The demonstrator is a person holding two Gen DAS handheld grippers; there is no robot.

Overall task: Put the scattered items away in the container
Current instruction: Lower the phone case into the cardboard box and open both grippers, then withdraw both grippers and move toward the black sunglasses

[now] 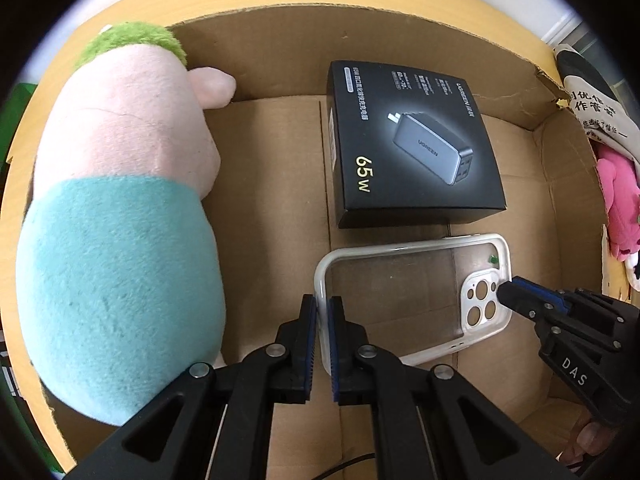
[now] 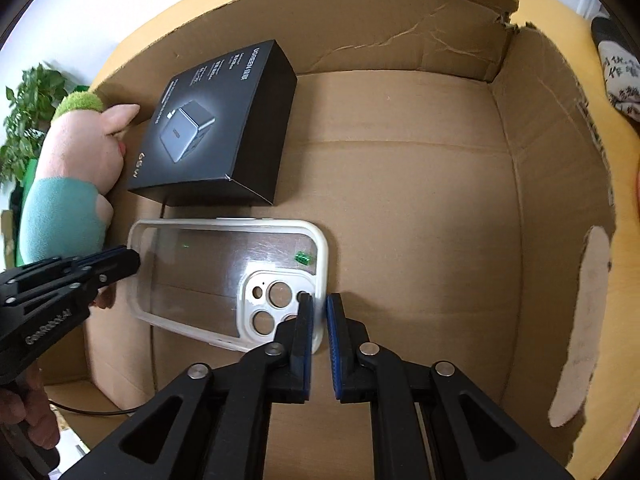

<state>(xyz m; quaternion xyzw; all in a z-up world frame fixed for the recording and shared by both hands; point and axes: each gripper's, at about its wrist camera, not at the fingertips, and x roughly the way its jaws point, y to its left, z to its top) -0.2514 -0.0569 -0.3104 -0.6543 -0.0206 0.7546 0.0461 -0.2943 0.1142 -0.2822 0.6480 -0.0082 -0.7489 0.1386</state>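
Both grippers pinch the phone case (image 1: 404, 280): left gripper (image 1: 322, 344) on one short rim, right gripper (image 2: 319, 340) on the camera end, apparently to lower it level into the cardboard box (image 2: 440, 200), lower centre of frame.

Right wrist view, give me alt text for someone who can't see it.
Both grippers hold a clear phone case inside an open cardboard box: the right gripper clamps the rim at its camera-cutout end, the left gripper the opposite end. A black charger box lies behind the case, beside a plush toy at the left wall.
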